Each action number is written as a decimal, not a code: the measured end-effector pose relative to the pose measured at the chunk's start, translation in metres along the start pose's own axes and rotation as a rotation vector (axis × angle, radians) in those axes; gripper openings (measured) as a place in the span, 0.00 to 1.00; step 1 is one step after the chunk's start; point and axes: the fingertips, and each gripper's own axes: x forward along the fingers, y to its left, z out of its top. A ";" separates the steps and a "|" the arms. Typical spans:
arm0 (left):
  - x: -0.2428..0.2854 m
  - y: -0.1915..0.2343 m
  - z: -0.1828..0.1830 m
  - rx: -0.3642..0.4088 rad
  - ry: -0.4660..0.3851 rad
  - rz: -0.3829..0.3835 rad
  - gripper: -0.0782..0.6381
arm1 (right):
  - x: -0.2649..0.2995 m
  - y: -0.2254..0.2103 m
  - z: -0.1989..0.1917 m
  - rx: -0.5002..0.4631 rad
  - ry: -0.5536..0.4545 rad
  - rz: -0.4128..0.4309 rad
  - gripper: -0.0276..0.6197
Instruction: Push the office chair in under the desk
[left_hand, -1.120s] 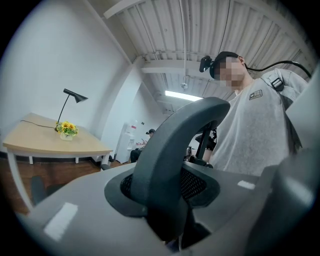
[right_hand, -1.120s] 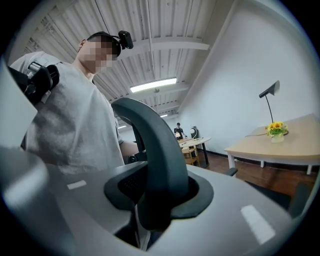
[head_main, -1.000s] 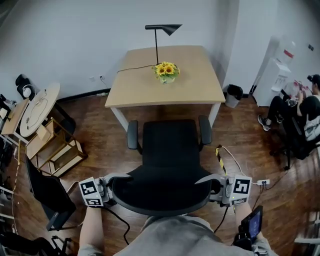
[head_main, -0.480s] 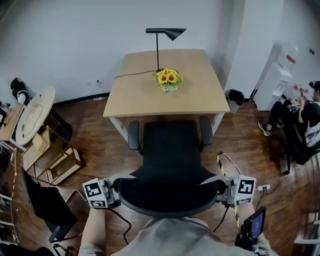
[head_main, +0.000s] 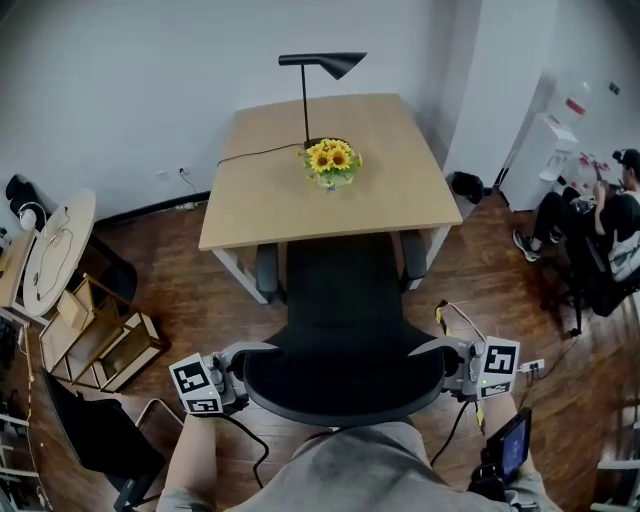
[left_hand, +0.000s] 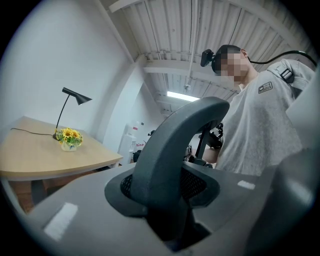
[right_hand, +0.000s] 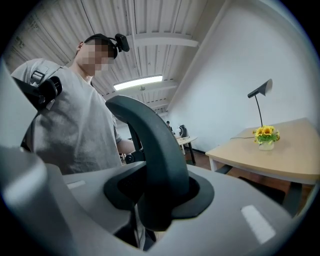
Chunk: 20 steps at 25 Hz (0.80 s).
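1. The left tongs (head_main: 243, 368) and the right tongs (head_main: 440, 360) are each closed on the backrest (head_main: 345, 395), one at either end of its curved rim. Each gripper view shows the rim standing between the jaws.
2. The chair (head_main: 345, 300) stands just in front of the person. Its seat front and armrests are partly beneath the near edge of the tabletop (head_main: 260, 200), while the backrest is out over the floor.
3. The tabletop lies straight ahead of both tongs, beyond the chair. The chair's front-to-back axis points into the gap between the tabletop's legs, close to the middle of that edge.
4. Neither hand is nearer. They sit level across the backrest, so an even push from both should, I judge, carry the chair straight in.
5. A lopsided push would likely swivel the seat and swing an armrest toward a leg.
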 end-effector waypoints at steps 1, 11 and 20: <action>0.000 0.005 0.001 -0.002 0.001 -0.001 0.33 | 0.001 -0.004 0.001 0.001 0.001 -0.002 0.26; 0.002 0.053 0.015 -0.011 0.003 -0.013 0.33 | 0.013 -0.048 0.019 0.005 -0.010 0.034 0.25; 0.014 0.088 0.028 -0.014 0.010 0.013 0.33 | 0.010 -0.085 0.036 -0.007 -0.009 0.129 0.23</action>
